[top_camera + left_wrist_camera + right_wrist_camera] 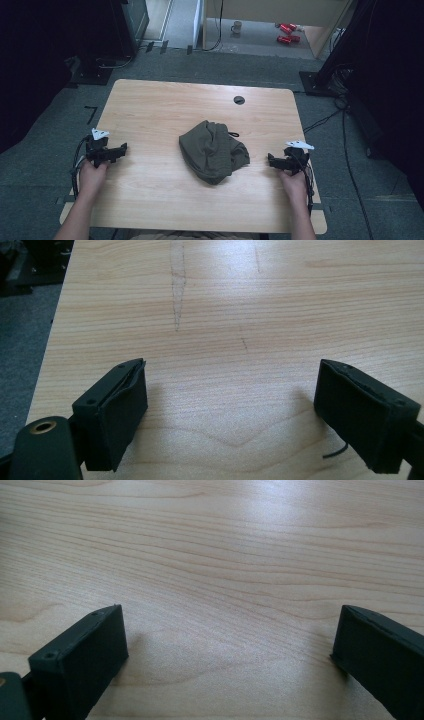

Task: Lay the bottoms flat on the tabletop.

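Basically a ready pose: left gripper (121, 148) and right gripper (270, 159) rest on the wooden table (150, 100), one each side of the crumpled olive cloth (214, 151), well apart from it. Both have jaws spread wide with nothing between, likely so each can take one side of the cloth.

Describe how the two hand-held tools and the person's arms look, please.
Both tools, the left tool and the right tool, are black with two blocky jaws. Each carries a pale three-cornered plate on top and trails a black cable. In the left gripper view the pads look soft, with frayed edges. The forearms are bare, no sleeves visible.
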`<state>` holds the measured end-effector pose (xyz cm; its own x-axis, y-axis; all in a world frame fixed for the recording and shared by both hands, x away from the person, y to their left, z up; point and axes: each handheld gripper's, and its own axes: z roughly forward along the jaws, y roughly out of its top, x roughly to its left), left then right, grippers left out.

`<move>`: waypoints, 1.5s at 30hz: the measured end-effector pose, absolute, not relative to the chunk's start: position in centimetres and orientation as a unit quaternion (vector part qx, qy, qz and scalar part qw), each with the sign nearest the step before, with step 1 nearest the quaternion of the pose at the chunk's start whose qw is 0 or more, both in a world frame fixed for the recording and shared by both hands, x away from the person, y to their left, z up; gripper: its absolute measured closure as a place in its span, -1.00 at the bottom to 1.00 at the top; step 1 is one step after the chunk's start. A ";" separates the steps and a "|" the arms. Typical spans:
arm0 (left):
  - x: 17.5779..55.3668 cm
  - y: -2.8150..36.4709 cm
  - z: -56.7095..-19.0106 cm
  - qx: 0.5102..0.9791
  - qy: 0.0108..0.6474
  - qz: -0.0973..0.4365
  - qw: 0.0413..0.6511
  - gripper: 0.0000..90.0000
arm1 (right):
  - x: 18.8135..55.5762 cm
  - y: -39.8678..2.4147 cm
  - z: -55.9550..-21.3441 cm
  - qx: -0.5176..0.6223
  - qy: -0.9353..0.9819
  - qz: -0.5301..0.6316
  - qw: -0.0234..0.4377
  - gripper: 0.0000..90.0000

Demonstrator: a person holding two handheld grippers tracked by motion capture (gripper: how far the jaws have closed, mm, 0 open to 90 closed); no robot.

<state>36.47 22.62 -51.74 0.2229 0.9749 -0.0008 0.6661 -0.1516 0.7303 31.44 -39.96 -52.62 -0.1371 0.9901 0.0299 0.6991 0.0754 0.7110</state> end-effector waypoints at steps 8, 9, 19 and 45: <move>36.3 22.4 -51.7 0.716 0.575 0.249 0.309 -0.70 | 31.3 -39.9 -52.6 0.611 0.692 0.299 0.243 -0.99; 36.3 22.4 -51.7 0.716 0.575 0.249 0.309 -0.70 | 31.3 -39.9 -52.6 0.611 0.692 0.299 0.243 -0.99; 36.3 22.3 -51.7 0.715 0.576 0.249 0.309 -0.70 | 31.2 -39.9 -52.6 0.609 0.693 0.300 0.243 -0.97; 35.2 21.0 -49.9 0.750 0.518 0.234 0.338 -0.45 | 30.5 -39.0 -51.6 0.593 0.697 0.331 0.231 -0.32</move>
